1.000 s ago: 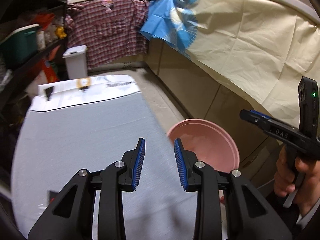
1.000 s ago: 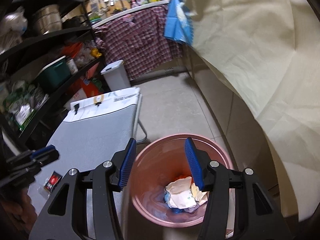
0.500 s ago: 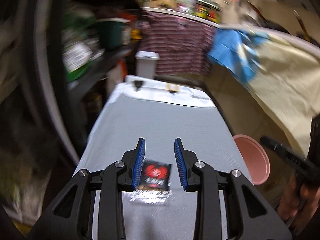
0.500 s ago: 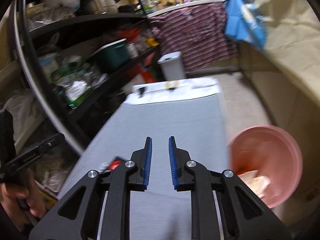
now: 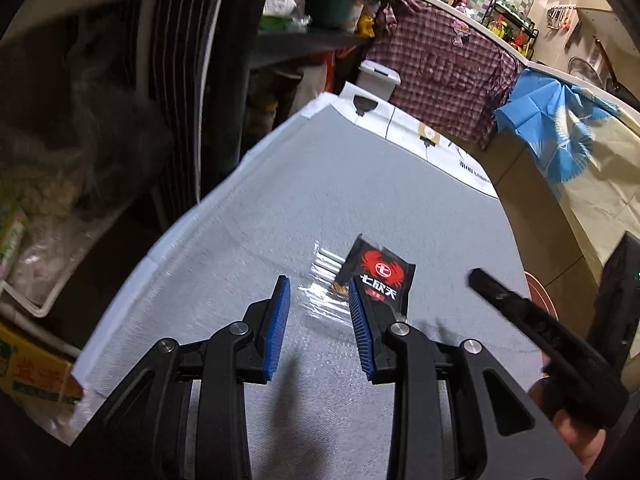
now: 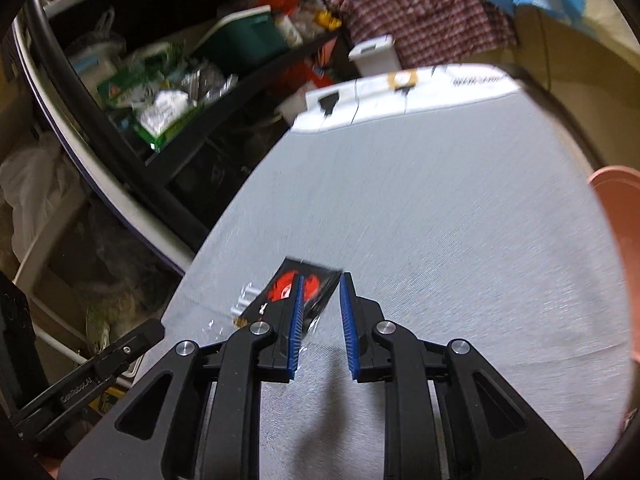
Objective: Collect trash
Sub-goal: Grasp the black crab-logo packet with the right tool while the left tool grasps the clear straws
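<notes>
A black snack wrapper with a red crab logo (image 5: 380,276) lies flat on the grey ironing board (image 5: 320,184), with a clear plastic end at its left. My left gripper (image 5: 318,300) is open, just short of the wrapper, its right finger overlapping the wrapper's near edge. My right gripper (image 6: 319,284) is open, low over the same wrapper (image 6: 316,292), which shows between and left of its fingers. The right gripper's body also shows at the right of the left wrist view (image 5: 532,320). The pink bin (image 6: 618,248) stands off the board's right side.
Dark shelves (image 6: 200,80) crowded with bags and boxes run along the board's left side. A white lidded bin (image 5: 378,76) and a plaid cloth (image 5: 444,68) are beyond the board's far end. A cream sheet (image 5: 600,200) hangs at right.
Both grippers swung left from the pink bin to the wrapper on the board and came lower. The right gripper narrowed half a second ago and has opened wider again.
</notes>
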`<state>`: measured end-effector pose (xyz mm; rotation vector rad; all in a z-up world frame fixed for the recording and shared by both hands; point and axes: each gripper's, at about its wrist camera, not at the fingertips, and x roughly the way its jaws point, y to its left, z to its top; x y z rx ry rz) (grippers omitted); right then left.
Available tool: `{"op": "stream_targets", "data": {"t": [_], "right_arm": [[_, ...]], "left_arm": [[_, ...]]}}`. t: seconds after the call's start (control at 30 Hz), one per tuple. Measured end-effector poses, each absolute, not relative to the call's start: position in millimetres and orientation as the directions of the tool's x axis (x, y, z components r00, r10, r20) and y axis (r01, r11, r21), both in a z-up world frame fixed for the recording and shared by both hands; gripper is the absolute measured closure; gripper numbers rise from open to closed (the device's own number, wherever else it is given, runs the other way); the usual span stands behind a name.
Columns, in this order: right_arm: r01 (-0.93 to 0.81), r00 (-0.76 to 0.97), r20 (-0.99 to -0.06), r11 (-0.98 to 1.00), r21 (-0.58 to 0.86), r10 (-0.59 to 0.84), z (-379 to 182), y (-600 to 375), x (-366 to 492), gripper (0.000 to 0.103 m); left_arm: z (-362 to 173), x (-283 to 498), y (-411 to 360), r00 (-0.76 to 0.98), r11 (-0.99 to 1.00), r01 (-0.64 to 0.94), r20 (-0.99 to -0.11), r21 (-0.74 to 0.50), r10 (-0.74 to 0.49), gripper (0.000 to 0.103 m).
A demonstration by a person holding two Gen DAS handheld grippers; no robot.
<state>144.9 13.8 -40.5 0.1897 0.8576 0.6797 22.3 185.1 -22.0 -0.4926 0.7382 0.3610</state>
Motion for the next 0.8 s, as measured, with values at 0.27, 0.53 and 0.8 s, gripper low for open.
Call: {"op": "stream_targets", "data": {"t": [0.27,0.53,0.8], "right_arm": [[-0.487,0.351,-0.690,0.753,0.443,0.633,-66,35,155,0.075],[-0.515,0.287,-0.727,0.741,0.431,0.623,-83,51,159,0.074],[-0.560,0.284,-0.724,0.722,0.407,0.628,-82,57,156,0.099]], "left_arm": [[-58,33,196,0.652,0.769,-0.484,-0.758,-0.418,-0.002,0.067],[-77,49,195,0.625,0.757,-0.482,-0.778,-0.441,-0.055,0.066],[-80,59,199,0.621,0.748,-0.489,-0.781,-0.449,-0.062,0.069]]}}
